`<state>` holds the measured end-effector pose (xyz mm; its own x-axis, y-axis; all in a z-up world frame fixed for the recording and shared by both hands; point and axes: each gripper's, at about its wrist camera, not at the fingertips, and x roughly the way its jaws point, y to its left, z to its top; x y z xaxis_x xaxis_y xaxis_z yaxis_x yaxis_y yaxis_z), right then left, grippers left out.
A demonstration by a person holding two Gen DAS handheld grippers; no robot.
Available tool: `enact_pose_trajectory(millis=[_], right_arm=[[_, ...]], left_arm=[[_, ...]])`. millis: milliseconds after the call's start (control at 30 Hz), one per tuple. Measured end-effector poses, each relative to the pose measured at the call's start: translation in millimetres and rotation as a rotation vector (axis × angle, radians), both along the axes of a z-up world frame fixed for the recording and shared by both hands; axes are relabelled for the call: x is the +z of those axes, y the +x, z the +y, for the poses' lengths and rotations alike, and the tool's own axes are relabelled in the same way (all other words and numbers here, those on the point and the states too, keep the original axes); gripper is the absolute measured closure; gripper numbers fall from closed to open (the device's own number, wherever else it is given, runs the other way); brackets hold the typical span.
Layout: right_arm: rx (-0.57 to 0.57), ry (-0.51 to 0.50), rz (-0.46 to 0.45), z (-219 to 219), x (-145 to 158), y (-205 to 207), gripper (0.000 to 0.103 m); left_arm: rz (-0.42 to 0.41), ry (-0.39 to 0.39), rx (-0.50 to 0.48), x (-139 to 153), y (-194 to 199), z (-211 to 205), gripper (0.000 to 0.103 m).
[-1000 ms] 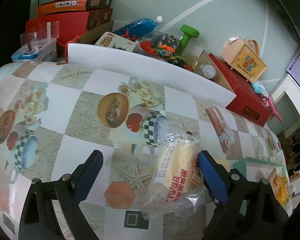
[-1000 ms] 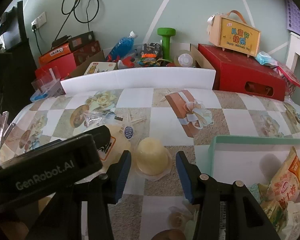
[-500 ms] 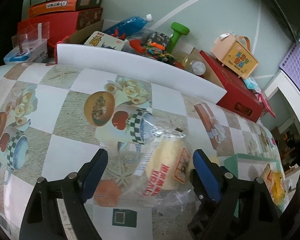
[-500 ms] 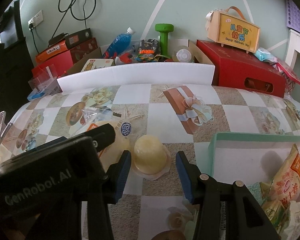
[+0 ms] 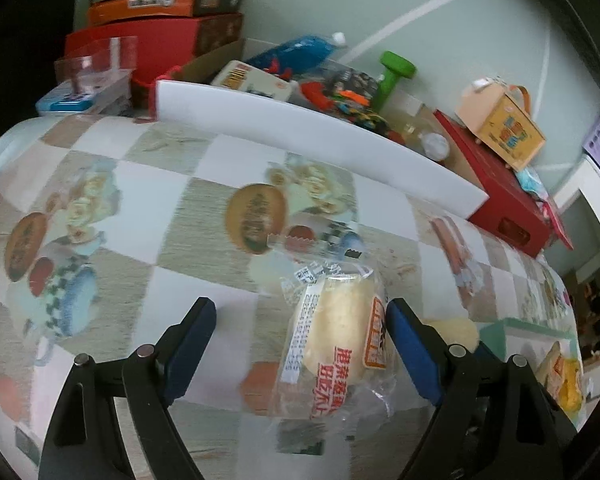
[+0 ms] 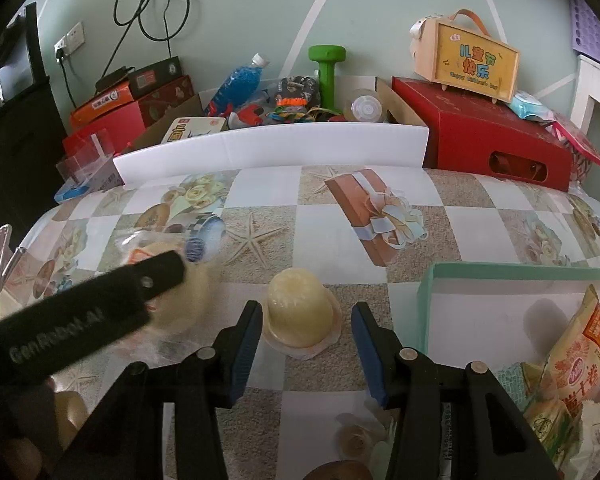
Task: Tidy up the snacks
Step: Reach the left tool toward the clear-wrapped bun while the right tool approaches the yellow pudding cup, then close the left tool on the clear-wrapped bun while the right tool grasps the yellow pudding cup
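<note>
A bread roll in a clear wrapper [image 5: 340, 340] lies on the patterned tablecloth. My left gripper [image 5: 300, 340] is open around it, with the roll close to the right finger. A pale yellow jelly cup [image 6: 298, 312] sits upside down on the cloth. My right gripper [image 6: 304, 332] is open with the cup between its fingers. The left gripper's body [image 6: 80, 312] shows at the left of the right wrist view, partly hiding the roll [image 6: 180, 300]. A green-rimmed tray [image 6: 500, 272] at the right holds several snack packets [image 6: 576, 344].
A white board [image 6: 268, 148] stands along the back of the table. Behind it are a cardboard box of toys, a green dumbbell [image 6: 326, 68], a blue bottle [image 6: 236, 84] and red boxes [image 6: 484, 132]. A yellow gift box [image 6: 468, 60] sits on the red box.
My left gripper has moved forward, so the bread roll now lies deeper between its fingers. My right gripper has barely moved; the jelly cup stays between its open fingers.
</note>
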<state>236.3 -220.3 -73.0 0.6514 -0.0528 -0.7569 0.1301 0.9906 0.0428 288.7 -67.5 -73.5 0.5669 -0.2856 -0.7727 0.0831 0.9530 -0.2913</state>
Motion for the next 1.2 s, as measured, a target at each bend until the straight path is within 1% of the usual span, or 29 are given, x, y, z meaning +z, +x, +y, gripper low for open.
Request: enact_pose_trajectory(millis=[133, 200, 400, 633, 667, 733, 767, 800, 833, 867, 900, 933, 1200], right_arm=[[0.002, 0.0, -0.001, 0.0, -0.1, 0.2, 0.054], [0.003, -0.001, 0.0, 0.3, -0.2, 0.6, 0.054], [0.014, -0.005, 0.002, 3.5, -0.9, 1.0, 0.054], [0.011, -0.001, -0.003, 3.9, -1.4, 1.2, 0.054], [0.01, 0.0, -0.005, 4.1, -1.2, 1.1, 0.055], [0.006, 0.008, -0.011, 2.4, -0.5, 0.7, 0.062], [0.0, 0.014, -0.013, 0.8, -0.2, 0.2, 0.062], [-0.004, 0.017, -0.016, 0.0, 0.3, 0.0, 0.062], [-0.003, 0.021, -0.02, -0.4, 0.7, -0.2, 0.067], [-0.001, 0.024, -0.02, -0.5, 0.8, -0.3, 0.069], [-0.001, 0.023, -0.021, -0.3, 0.9, -0.3, 0.069], [0.001, 0.024, -0.022, -0.2, 1.2, -0.3, 0.069], [-0.013, 0.045, -0.042, -5.7, 6.6, -4.7, 0.069]], left_arm=[[0.006, -0.017, 0.027, -1.0, -0.5, 11.3, 0.015], [0.008, -0.013, 0.033, -1.0, -1.6, 13.4, 0.015], [0.009, 0.014, 0.008, -1.9, -0.9, 5.9, 0.015], [0.009, 0.027, -0.011, -2.7, -1.5, 2.1, 0.015], [0.009, 0.03, -0.012, -2.7, -1.5, 1.5, 0.015], [0.009, 0.032, -0.018, -2.8, -1.5, 0.3, 0.015], [0.01, 0.034, -0.021, -2.7, -1.7, -0.6, 0.016], [0.01, 0.037, -0.025, -2.7, -1.9, -1.7, 0.017], [0.008, 0.037, -0.027, -2.6, -2.2, -2.4, 0.028], [0.007, 0.028, -0.032, -2.3, -2.6, -2.8, 0.034], [0.007, 0.009, -0.037, -2.2, -2.7, -2.9, 0.044], [0.011, -0.01, -0.042, -2.3, -2.5, -2.8, 0.044], [0.001, -0.015, -0.024, 1.3, -5.3, 1.5, 0.048]])
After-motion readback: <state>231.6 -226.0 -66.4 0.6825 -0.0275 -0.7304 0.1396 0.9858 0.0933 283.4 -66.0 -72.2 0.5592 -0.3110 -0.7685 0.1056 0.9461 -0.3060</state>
